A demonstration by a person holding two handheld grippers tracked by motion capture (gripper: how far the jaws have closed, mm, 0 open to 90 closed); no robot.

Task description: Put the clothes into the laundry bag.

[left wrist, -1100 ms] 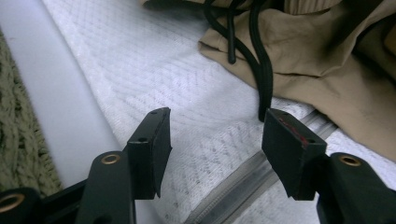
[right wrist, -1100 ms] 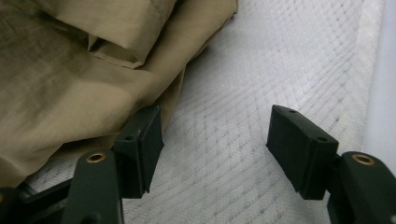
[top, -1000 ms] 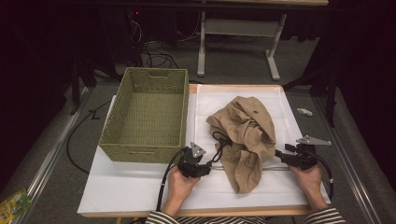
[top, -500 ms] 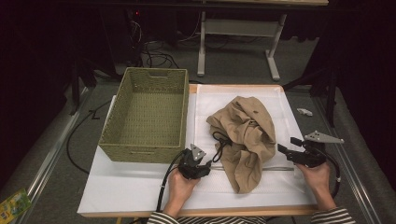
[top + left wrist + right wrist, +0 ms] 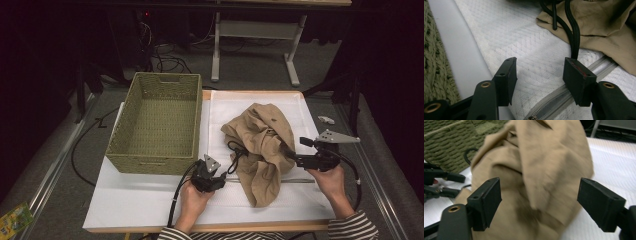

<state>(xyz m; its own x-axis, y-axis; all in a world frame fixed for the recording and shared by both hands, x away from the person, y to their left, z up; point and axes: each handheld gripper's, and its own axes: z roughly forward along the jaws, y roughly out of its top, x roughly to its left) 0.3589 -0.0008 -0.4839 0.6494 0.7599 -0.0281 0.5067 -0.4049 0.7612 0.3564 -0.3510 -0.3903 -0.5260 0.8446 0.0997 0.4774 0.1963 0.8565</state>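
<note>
Up and away lifts the right hand-held gripper (image 5: 294, 148), jaws just opening wide, nothing clamped. Tan garment (image 5: 262, 145) lies crumpled mid-surface, long axis toward the person, between both hands. Left hand-held gripper (image 5: 226, 177), jaws apart, sits at its drawcord (image 5: 573, 37).

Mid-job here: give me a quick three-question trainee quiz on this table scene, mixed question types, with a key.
1. True or false: the tan garment lies inside the woven basket.
2. Multiple choice: the black drawstring runs to the jaws of which tool? A) left hand-held gripper B) right hand-held gripper C) neither
3. Fill in: the right hand-held gripper's jaws stand ____, with nothing pinched between them.

Key: 1 false, it lies on the white mat beside the basket; 2 A; 3 open.
</note>
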